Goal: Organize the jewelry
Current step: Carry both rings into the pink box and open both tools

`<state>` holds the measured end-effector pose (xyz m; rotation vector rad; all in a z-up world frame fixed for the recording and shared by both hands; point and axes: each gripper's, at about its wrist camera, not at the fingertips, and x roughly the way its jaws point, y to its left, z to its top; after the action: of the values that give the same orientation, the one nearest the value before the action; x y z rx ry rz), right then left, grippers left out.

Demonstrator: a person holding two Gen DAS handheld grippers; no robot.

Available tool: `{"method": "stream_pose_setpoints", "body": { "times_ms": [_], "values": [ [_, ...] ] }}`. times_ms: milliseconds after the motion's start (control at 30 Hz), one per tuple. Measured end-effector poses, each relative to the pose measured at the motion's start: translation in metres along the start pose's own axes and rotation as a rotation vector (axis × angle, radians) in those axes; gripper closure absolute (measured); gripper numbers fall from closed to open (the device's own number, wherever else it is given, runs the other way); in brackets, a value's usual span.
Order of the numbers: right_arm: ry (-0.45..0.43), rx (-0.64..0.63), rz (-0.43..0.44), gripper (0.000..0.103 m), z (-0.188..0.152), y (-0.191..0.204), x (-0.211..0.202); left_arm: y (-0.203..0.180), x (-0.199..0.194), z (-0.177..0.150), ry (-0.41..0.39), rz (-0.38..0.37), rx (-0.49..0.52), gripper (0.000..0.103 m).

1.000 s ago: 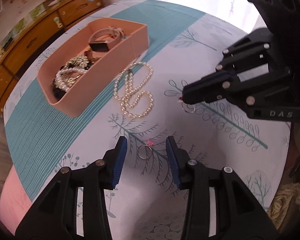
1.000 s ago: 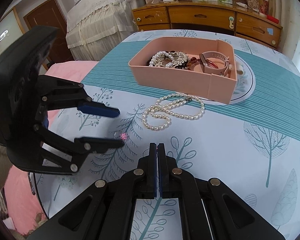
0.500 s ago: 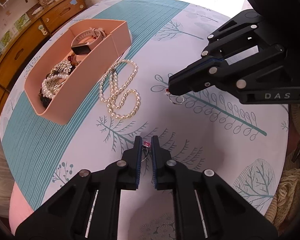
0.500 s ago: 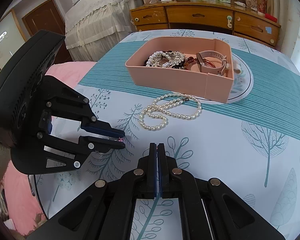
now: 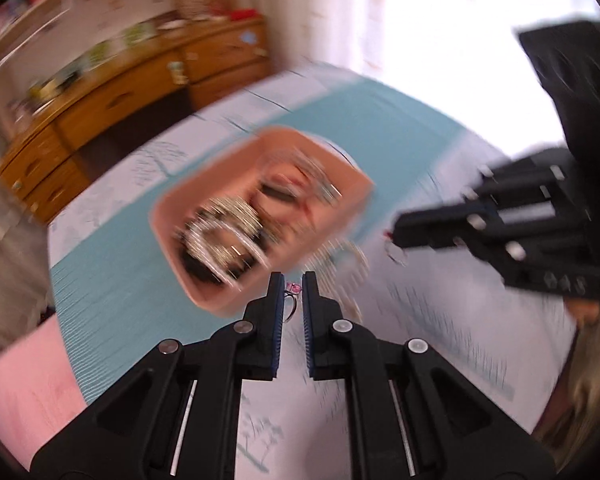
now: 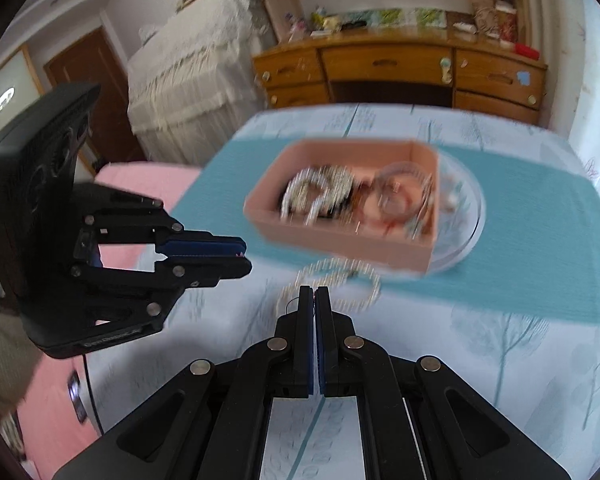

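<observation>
Left wrist: pink-stoned ring [image 5: 291,296], blurred.

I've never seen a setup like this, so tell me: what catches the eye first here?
The pink tray heaped with jewelry sits mid-table on a teal stripe, with a pearl necklace lying on the cloth just in front of it. In the foreground, each black gripper pinches a small ring: the left gripper a ring with a pink stone, the right gripper a thin ring.
</observation>
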<state>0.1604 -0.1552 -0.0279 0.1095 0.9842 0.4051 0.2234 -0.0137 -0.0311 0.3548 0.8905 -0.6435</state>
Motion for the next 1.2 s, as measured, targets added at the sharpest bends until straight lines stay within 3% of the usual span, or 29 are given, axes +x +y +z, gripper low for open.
{"method": "stream_pose_setpoints", "body": {
  "times_ms": [200, 367, 433, 567, 900, 1200],
  "values": [
    [-0.032, 0.107, 0.013, 0.102, 0.048, -0.026, 0.001, 0.033, 0.017, 0.034, 0.005, 0.101, -0.229, 0.096],
    [-0.004, 0.227, 0.034, 0.101, 0.072, -0.054, 0.015, 0.047, 0.042, 0.044, 0.051, 0.113, -0.353, 0.095],
    [0.021, 0.260, 0.036, 0.097, 0.076, -0.062, 0.023, 0.048, 0.051, 0.042, 0.091, 0.090, -0.386, 0.092],
    [0.025, 0.278, 0.025, 0.084, 0.073, -0.070, 0.029, 0.050, 0.055, 0.036, 0.102, 0.080, -0.436, 0.054],
    [0.018, 0.250, 0.024, 0.083, 0.055, -0.062, 0.026, 0.047, 0.033, 0.019, 0.048, 0.073, -0.529, 0.053],
    [0.027, 0.243, 0.045, 0.083, 0.018, -0.049, 0.013, 0.037, -0.001, -0.025, -0.026, 0.109, -0.675, 0.053]
  ]
}}
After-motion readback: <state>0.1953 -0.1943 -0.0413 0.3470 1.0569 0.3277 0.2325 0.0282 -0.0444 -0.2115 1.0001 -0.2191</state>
